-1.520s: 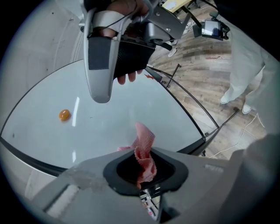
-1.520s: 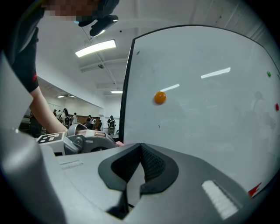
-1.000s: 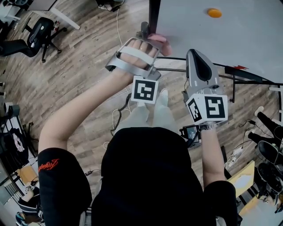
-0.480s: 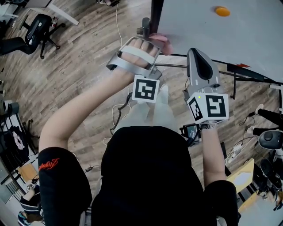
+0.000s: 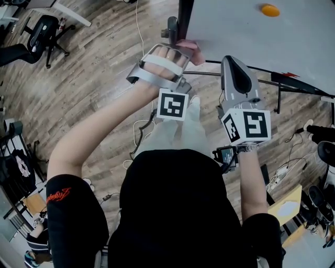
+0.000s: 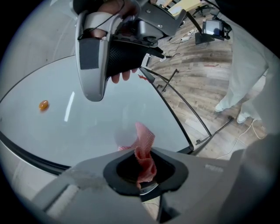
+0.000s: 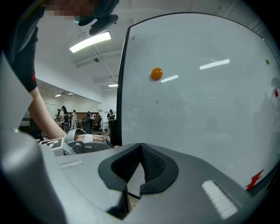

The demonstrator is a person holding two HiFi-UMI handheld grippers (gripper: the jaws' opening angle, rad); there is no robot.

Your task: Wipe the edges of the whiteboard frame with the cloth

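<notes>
Currently the left hand [image 5: 163,58], strapped into the left gripper [image 6: 142,148], is reaching up and forward, with its bare forearm running diagonally from the lower left of the head view toward the top centre; its jaws are clamping shut on the pink cloth [image 6: 144,138], and a fold of that cloth is sticking out past the jaw tips toward the whiteboard [image 5: 251,36]; the cloth is sitting at the lower end of the dark frame edge [image 5: 183,15], which is standing vertical at the top centre, though whether it is actually touching cannot be told; the right gripper [image 7: 139,164] is hanging lower, right of centre in the head view, pointing at the board's face, with its forearm coming straight up from the lower right; its jaws are pressing together with nothing between them; an orange magnet [image 7: 156,73] is sitting on the board in the upper right, well apart from both grippers; left of the frame edge the wooden floor [image 5: 94,78] is lying open, with an office chair [image 5: 44,34] standing in the upper left corner, well apart from the reaching arm.
</notes>
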